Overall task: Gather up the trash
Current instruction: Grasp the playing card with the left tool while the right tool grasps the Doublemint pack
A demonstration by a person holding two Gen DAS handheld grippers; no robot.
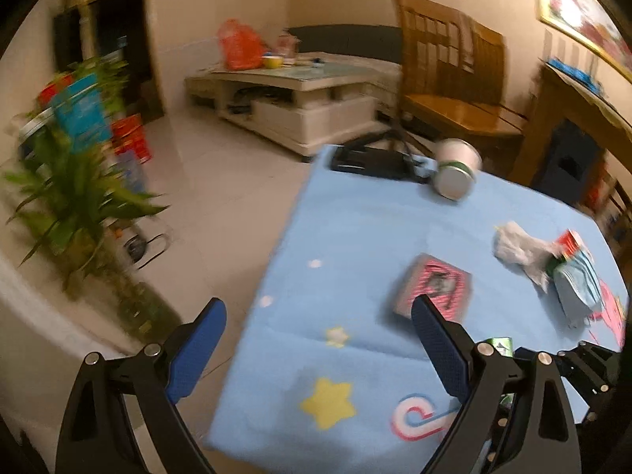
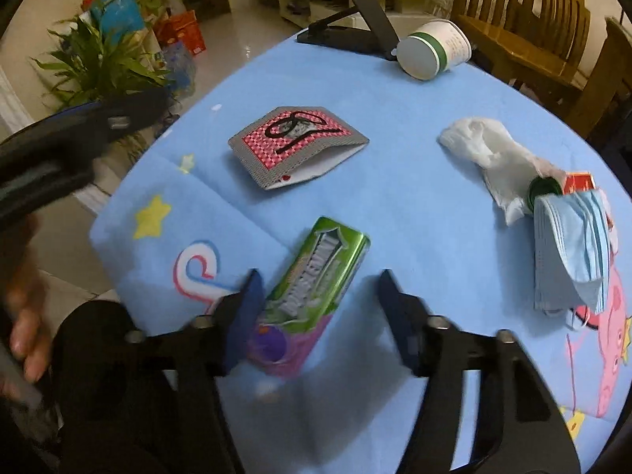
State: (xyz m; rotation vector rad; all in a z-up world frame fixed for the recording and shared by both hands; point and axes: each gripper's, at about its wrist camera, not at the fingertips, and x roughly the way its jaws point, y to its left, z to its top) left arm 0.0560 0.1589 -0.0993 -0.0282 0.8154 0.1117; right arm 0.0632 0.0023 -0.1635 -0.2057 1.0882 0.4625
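A green and purple candy box [image 2: 312, 292] lies on the blue cloth between the fingers of my open right gripper [image 2: 318, 288], its near end beside the left finger. A pink card pack [image 2: 298, 146] [image 1: 434, 288] lies further out. A tipped paper cup [image 2: 434, 53] [image 1: 458, 173] lies at the far edge. Crumpled white tissue [image 2: 489, 154] [image 1: 517, 245] and a stack of blue face masks [image 2: 568, 252] [image 1: 576, 288] lie at right. My left gripper [image 1: 320, 339] is open and empty over the table's left edge; it also shows in the right wrist view [image 2: 130, 112].
A black phone stand [image 2: 347, 27] sits at the table's far edge. A potted plant [image 1: 79, 205] and boxes stand on the floor at left. Wooden chairs [image 1: 454, 71] stand behind the table, a coffee table [image 1: 300, 91] beyond.
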